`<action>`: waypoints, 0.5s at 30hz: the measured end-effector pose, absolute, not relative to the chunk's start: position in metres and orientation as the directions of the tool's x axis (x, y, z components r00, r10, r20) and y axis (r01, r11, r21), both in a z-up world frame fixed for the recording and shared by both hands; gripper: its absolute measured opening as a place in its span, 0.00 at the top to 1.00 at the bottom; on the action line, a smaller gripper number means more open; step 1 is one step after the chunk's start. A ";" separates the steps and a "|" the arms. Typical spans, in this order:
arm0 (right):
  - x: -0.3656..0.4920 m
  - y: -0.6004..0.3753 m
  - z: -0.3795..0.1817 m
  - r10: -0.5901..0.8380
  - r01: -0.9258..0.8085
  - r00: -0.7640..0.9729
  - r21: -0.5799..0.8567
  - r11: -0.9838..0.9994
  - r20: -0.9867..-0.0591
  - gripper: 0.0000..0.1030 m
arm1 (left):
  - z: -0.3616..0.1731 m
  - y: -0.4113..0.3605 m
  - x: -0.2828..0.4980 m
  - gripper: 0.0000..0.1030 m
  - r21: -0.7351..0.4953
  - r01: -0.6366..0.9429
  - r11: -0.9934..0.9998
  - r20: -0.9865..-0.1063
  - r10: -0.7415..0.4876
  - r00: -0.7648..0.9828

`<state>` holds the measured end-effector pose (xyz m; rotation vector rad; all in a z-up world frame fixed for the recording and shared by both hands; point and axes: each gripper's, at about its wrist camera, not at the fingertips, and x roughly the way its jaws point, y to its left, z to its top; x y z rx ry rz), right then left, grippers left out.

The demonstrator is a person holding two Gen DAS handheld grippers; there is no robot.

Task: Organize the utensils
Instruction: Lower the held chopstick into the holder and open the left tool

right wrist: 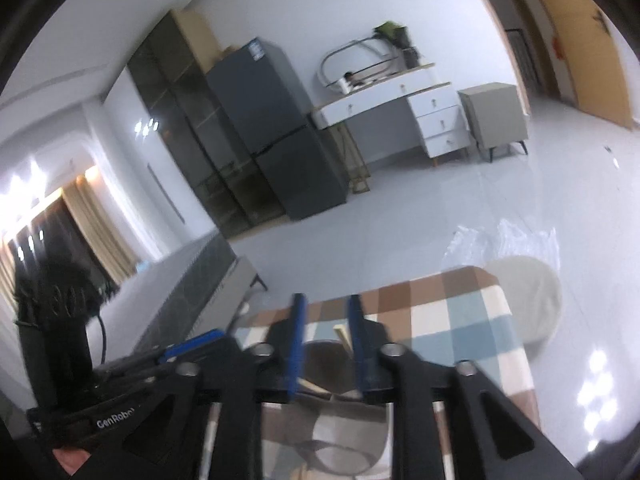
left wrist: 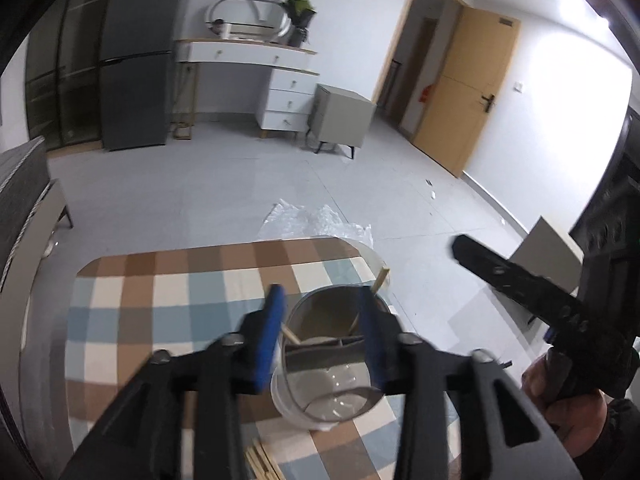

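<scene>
Left wrist view: your left gripper (left wrist: 320,336) and right gripper (right wrist: 326,344) stand released, chopsticks (left wrist: 378,280) already in the holder (left wrist: 328,360); more sticks (left wrist: 262,460) remain on the table (left wrist: 160,300).

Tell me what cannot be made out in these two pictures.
- Left wrist: wooden sticks are cut off by the bottom edge and the left gripper.
- Right wrist: the cup is blurred and half hidden behind the right gripper.
- Both: the cup's contents are unclear.
</scene>
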<state>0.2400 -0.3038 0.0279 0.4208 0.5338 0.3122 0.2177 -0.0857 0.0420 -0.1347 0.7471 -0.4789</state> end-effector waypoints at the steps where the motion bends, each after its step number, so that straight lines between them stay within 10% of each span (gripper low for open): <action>1: 0.233 -0.307 0.031 0.388 -0.174 0.823 0.468 0.867 -0.414 0.63 | 0.047 -0.082 0.209 0.60 -0.282 0.356 0.891 -0.614 -0.452 0.647; 15: 0.142 -0.296 0.048 0.376 -0.195 0.843 0.433 0.880 -0.385 0.42 | 0.082 -0.059 0.130 0.28 -0.124 0.123 0.985 -0.621 -0.173 0.764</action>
